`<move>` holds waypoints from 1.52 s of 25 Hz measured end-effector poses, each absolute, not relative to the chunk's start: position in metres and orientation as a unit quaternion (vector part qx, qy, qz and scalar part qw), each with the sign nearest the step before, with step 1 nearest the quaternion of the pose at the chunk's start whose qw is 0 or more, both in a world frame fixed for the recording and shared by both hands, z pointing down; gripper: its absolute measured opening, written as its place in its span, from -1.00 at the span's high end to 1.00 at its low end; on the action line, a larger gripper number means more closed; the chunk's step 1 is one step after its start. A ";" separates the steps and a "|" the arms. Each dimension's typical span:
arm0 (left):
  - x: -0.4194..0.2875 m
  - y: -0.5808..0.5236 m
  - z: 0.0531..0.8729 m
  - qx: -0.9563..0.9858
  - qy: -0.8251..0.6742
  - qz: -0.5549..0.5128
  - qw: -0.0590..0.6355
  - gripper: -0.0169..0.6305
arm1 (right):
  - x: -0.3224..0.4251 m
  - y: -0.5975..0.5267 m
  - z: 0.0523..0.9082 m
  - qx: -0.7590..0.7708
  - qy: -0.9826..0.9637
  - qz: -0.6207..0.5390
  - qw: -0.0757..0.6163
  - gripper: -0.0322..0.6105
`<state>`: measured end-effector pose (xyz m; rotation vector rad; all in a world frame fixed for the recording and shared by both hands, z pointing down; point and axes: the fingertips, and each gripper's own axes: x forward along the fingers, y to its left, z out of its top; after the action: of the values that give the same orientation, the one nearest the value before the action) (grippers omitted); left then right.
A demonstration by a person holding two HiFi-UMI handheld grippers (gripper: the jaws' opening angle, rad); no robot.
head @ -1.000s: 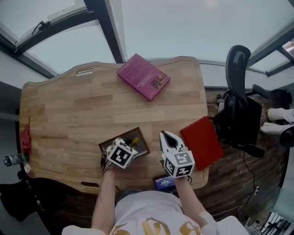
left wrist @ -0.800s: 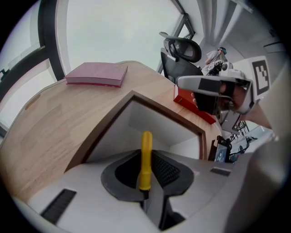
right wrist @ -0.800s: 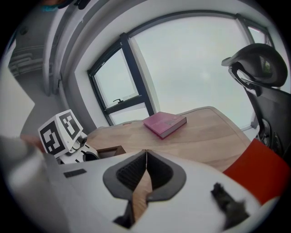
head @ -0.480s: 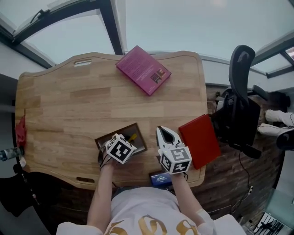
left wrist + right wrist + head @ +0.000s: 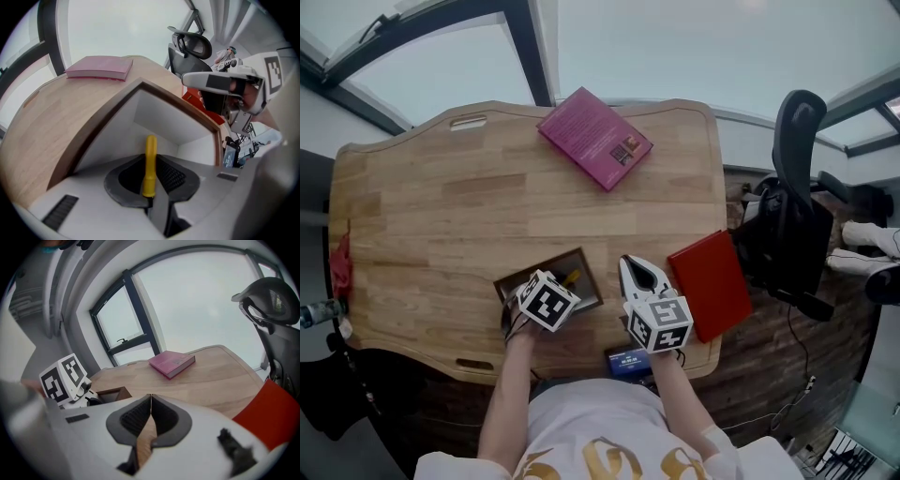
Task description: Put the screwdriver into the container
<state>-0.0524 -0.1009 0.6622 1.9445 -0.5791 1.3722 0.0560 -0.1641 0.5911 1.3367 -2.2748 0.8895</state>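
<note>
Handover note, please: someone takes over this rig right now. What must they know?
Left claw: shut on the screwdriver, its yellow end pointing into the box.
Right claw: shut, empty, next to the red book.
Done: screwdriver gripped and at the box.
Left: lower it in, open the left claw, pull clear.

Soft, even daylight comes through the big windows [image 5: 694, 47] at the top of the head view, which wash out to pale glare. The wooden table [image 5: 441, 216] is evenly lit with only faint shadows. Both gripper views bend strongly toward dark round edges. Low in frame, the near bodies of the left gripper [image 5: 150, 163] and right gripper [image 5: 151, 397] are blurred.
</note>
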 end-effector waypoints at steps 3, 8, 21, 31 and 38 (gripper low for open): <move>-0.052 -0.102 0.663 0.746 -0.225 0.526 0.341 0.72 | 0.055 -0.164 0.592 0.471 -0.805 0.315 0.178 0.80; -0.053 -0.102 0.666 0.742 -0.230 0.524 0.348 0.71 | 0.056 -0.163 0.595 0.469 -0.804 0.319 0.179 0.80; -0.052 -0.098 0.667 0.742 -0.222 0.521 0.358 0.53 | 0.053 -0.161 0.597 0.460 -0.806 0.325 0.179 0.80; -0.051 -0.100 0.657 0.746 -0.231 0.504 0.368 0.61 | 0.050 -0.159 0.593 0.459 -0.809 0.322 0.177 0.80; -0.052 -0.110 0.643 0.751 -0.259 0.458 0.400 0.89 | 0.048 -0.159 0.589 0.461 -0.811 0.314 0.176 0.80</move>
<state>-0.0518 -0.1097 0.6432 1.8993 -0.6555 1.1586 0.0477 -0.1586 0.5886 1.3060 -2.2967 0.8901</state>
